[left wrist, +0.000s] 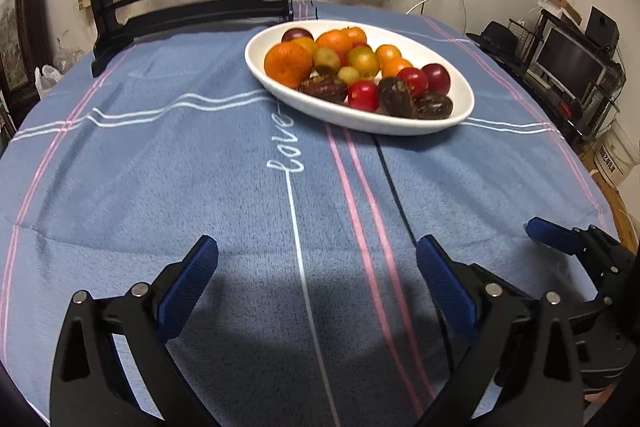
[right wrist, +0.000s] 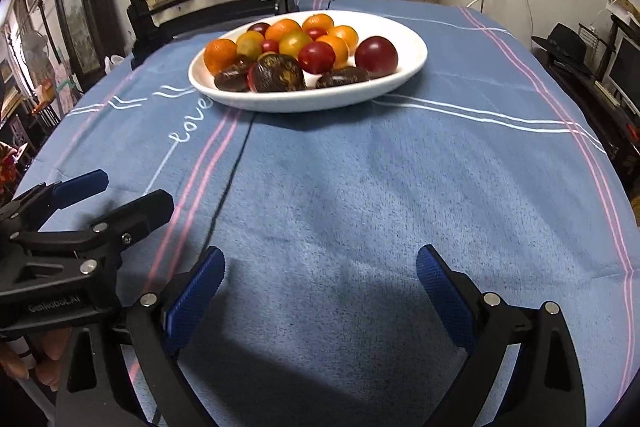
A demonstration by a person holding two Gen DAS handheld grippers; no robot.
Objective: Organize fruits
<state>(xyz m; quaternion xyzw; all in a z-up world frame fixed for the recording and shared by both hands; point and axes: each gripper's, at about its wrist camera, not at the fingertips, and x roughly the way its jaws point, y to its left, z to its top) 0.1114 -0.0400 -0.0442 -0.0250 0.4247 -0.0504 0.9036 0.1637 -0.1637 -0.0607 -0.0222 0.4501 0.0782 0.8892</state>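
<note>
Left gripper (left wrist: 316, 259) and right gripper (right wrist: 320, 267): both spread wide, empty, near edge of table (right wrist: 360, 187). One white oval dish (right wrist: 412, 47), far centre, holds three dark wrinkled fruits (right wrist: 280, 73), several oranges and red plums; exact counts unclear.

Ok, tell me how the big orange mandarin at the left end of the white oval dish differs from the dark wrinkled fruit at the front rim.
The big orange mandarin is bright orange, round and plump; the dark wrinkled fruit is brown-black and shrivelled. The mandarin looks larger and stands taller. The mandarin lies at the left end, the wrinkled fruit at the near rim. Both rest in the white oval dish, untouched.
</note>
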